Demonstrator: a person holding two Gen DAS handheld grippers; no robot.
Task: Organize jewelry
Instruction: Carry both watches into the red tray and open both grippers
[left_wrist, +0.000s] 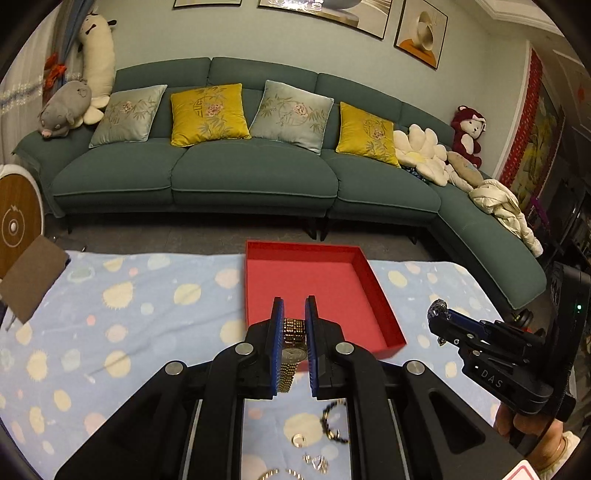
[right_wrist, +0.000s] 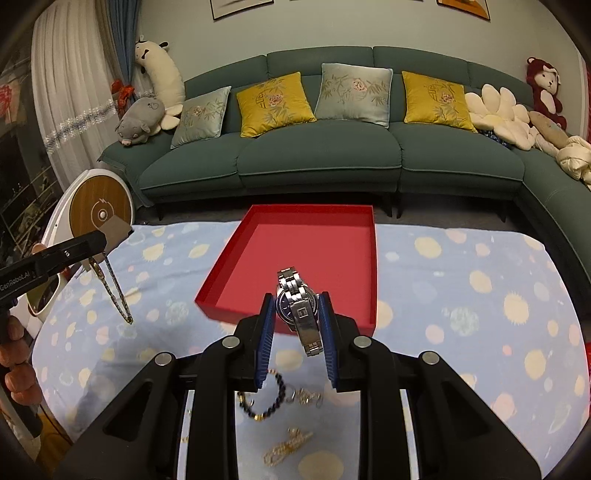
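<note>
Hand-held gripper (right_wrist: 296, 319) near tray rim (right_wrist: 284, 325)

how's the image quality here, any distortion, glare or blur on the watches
Left wrist view: strong fisheye bends the sofa; dim warm light; the gold watch is sharp, its dial glinting. Right wrist view: same bowing and dark corners; the silver watch is sharp with bright highlights on its links.

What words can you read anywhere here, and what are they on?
"DAS": white letters on the black body of the right gripper, seen from the left wrist.
"GenRobot.AI": white letters on the black body of the left gripper, seen from the right wrist.
The silver metal wristwatch has a mark on its clasp, too small to read.
The gold metal wristwatch dial is too blurred to read.
</note>
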